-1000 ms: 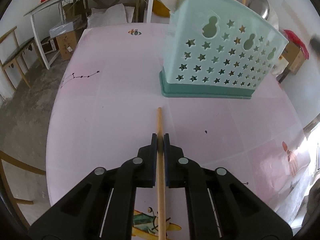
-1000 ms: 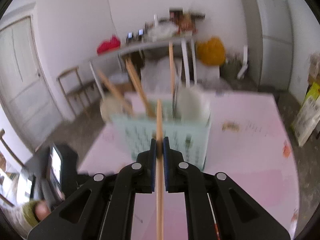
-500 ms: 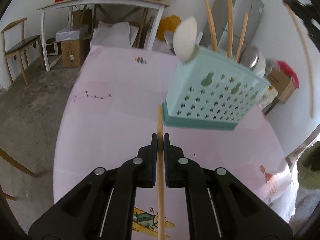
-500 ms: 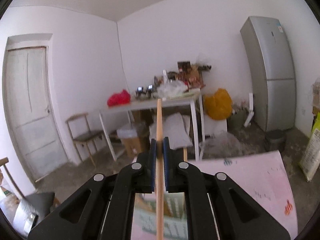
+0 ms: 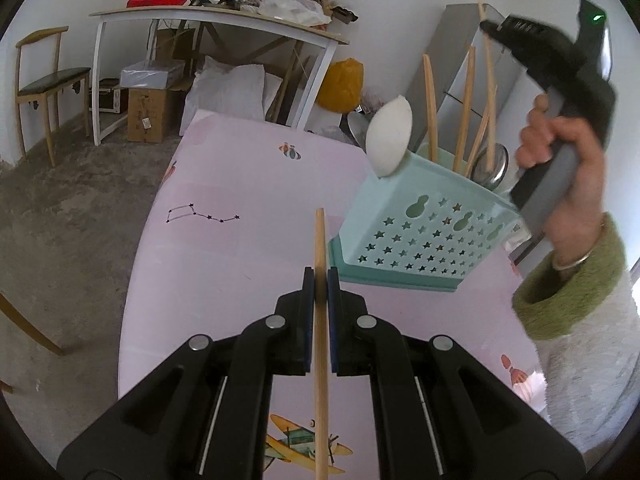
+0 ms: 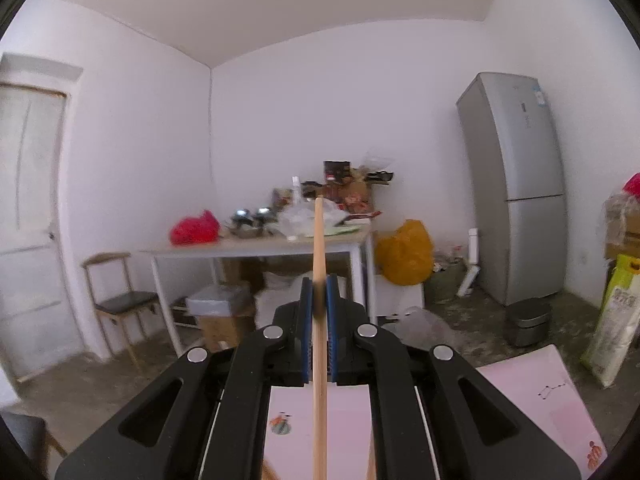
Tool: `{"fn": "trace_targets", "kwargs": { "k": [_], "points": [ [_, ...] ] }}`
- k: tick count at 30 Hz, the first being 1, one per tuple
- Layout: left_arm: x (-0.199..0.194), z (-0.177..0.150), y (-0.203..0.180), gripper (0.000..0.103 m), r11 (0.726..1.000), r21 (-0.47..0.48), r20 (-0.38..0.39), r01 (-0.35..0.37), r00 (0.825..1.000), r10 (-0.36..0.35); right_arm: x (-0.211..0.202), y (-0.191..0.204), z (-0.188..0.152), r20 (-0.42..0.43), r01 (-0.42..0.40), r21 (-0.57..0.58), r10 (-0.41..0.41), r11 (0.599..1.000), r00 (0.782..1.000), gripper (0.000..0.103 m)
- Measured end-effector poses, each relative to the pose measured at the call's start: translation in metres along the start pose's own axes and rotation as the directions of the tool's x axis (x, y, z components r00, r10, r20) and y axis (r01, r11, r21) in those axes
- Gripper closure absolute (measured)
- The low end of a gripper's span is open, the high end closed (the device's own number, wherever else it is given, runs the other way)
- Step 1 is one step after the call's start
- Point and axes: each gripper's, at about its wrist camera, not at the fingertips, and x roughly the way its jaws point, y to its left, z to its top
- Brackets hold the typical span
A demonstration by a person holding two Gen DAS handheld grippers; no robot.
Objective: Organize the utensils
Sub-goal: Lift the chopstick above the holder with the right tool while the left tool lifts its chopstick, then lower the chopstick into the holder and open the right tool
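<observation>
My left gripper (image 5: 320, 276) is shut on a wooden chopstick (image 5: 320, 236) and hovers over the pink table (image 5: 240, 248), just left of the teal star-pierced utensil holder (image 5: 424, 240). Standing in the holder are a white spoon (image 5: 390, 140), metal spoons (image 5: 490, 168) and several chopsticks (image 5: 430, 108). Above the holder's right end a hand (image 5: 568, 160) carries my right gripper (image 5: 486, 28), shut on another chopstick (image 5: 489, 80) that hangs steeply towards the holder. In the right wrist view that gripper (image 6: 319, 284) points level at the room, chopstick (image 6: 319, 240) between its pads.
Beyond the pink table stand a cluttered white side table (image 5: 216, 12), a chair (image 5: 48, 80), cardboard boxes (image 5: 148, 116) and a yellow bag (image 5: 340, 84). A grey fridge (image 6: 516, 184) is at the right wall. A green-cuffed sleeve (image 5: 572, 292) fills the right side.
My left gripper rose and tipped upward with its chopstick. My right gripper swung up from facing the holder to facing the room, and its hand came into the left view above the holder.
</observation>
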Motion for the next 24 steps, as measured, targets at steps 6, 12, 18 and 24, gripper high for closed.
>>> {"fn": "trace_targets", "kwargs": {
  "k": [6, 12, 18, 24],
  "points": [
    [-0.005, 0.003, 0.005, 0.098, 1.000, -0.013, 0.021, 0.008, 1.000, -0.008, 0.014, 0.009, -0.022, -0.026, 0.045, -0.074, -0.047, 0.996, 0.999, 0.096],
    [-0.010, 0.005, 0.006, 0.098, 1.000, -0.016, 0.038, 0.006, 0.999, -0.006, 0.018, 0.010, -0.027, -0.041, 0.050, -0.094, -0.054, 0.994, 0.998, 0.096],
    [-0.014, 0.006, 0.005, 0.098, 1.000, -0.018, 0.051, 0.003, 0.999, -0.002, 0.014, 0.010, -0.028, -0.057, 0.043, -0.117, -0.050, 0.992, 0.997, 0.096],
    [-0.026, 0.011, 0.001, 0.098, 1.000, -0.010, 0.098, 0.011, 0.995, -0.010, -0.009, 0.000, -0.038, -0.087, 0.018, -0.114, -0.028, 0.993, 0.996, 0.095]
  ]
}}
